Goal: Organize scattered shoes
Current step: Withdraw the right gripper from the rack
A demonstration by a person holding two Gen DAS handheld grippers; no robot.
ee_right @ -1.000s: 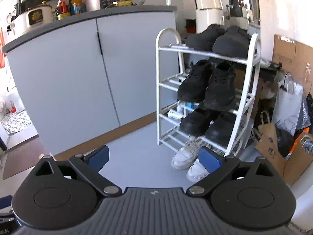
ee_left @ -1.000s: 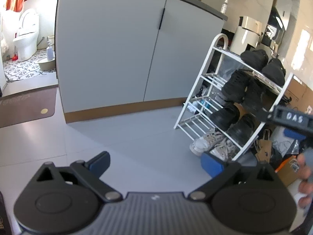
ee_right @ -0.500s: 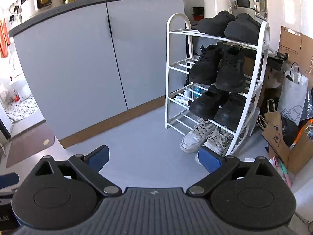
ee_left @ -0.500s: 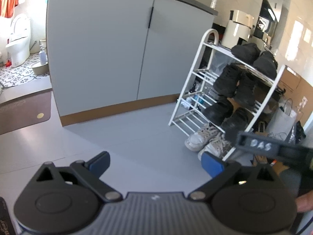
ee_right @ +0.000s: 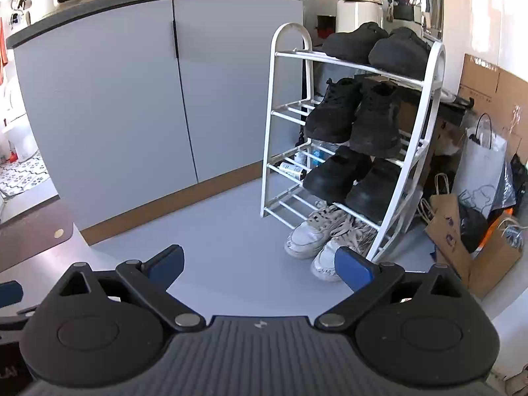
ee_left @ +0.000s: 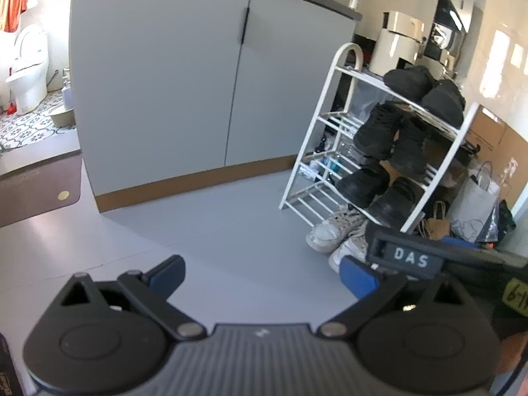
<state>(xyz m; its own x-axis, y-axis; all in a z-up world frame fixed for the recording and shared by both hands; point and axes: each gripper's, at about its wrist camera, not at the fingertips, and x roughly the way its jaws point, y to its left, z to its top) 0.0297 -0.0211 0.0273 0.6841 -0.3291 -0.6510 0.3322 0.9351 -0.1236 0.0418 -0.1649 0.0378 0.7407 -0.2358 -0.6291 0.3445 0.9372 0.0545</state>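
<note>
Left claw: the left gripper [ee_left: 260, 272] hangs above the grey floor [ee_left: 231, 224] with its blue fingers spread wide and nothing between them; the right tool's black body, lettered DAS, crosses its right side
Right claw: the right gripper [ee_right: 259, 264] is also spread and empty, low over the floor; the shoe rack [ee_right: 349, 138] stands ahead and to the right of it
White sneakers: the white sneakers [ee_right: 316, 234] sit side by side on the floor at the rack's front foot, heels under the lowest shelf, toes poking out toward the claws; the nearer toe lies just beyond the right claw's right finger [ee_right: 354, 272]; apart from it
Rack contents: three pairs of black shoes [ee_right: 353, 118], one pair on each of the top, second and third shelves, all pushed to the right end; small bottles [ee_right: 292, 168] lie at the left end of the third shelf
Beside the rack: paper bags [ee_right: 475, 247] crowd the floor to its right, against cardboard on the wall
Edges: a grey cabinet [ee_right: 132, 99] with a brown base strip stands left of the rack, with a narrow gap between them
Open room: bare floor stretches from both claws to the cabinet base; a brown mat [ee_left: 36, 188] lies at far left
</note>
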